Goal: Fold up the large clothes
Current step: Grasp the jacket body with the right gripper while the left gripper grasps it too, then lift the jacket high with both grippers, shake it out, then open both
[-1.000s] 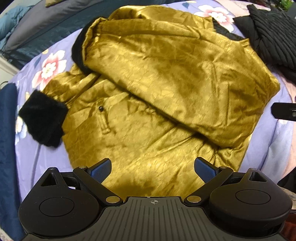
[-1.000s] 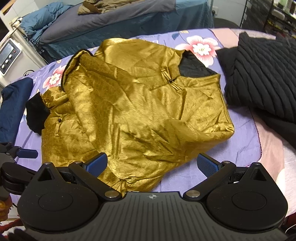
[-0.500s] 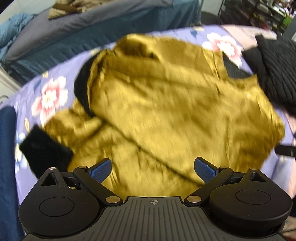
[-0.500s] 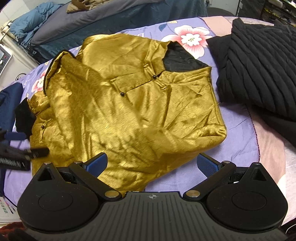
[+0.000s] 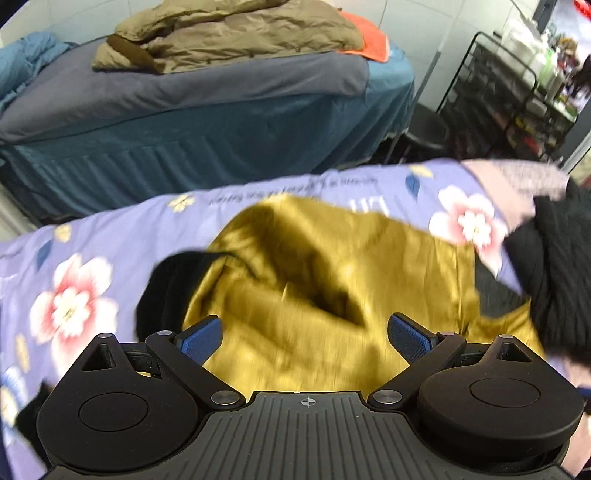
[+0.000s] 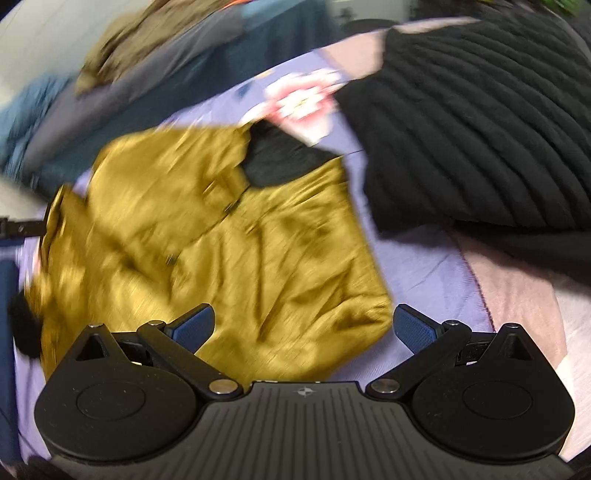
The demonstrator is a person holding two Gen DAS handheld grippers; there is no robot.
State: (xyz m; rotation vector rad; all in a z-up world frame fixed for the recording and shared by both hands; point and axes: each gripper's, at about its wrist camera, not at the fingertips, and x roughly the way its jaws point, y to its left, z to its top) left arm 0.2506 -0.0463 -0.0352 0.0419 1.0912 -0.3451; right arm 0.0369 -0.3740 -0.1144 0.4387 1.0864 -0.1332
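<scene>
A shiny gold jacket [image 5: 332,280] with black lining lies partly folded on a lilac flowered bedspread [image 5: 74,302]. The right wrist view shows the same gold jacket [image 6: 229,243], its black collar lining [image 6: 280,155] turned up at the far end. My left gripper [image 5: 306,338] hangs open above the jacket's near part with nothing between its blue pads. My right gripper [image 6: 303,326] is open too, over the jacket's near right corner. Both views are blurred by motion. A black cuff [image 6: 22,325] sticks out at the jacket's left.
A black ribbed knit garment [image 6: 472,122] is heaped on the right of the bed. Beyond stands a second bed [image 5: 184,110] with a grey cover, and a brown coat [image 5: 229,33] lies on it. A black wire rack [image 5: 509,110] stands at the far right.
Both grippers have tilted up and swung, so the views show more of the far room. The jacket lies the same, and both grippers stay open.
</scene>
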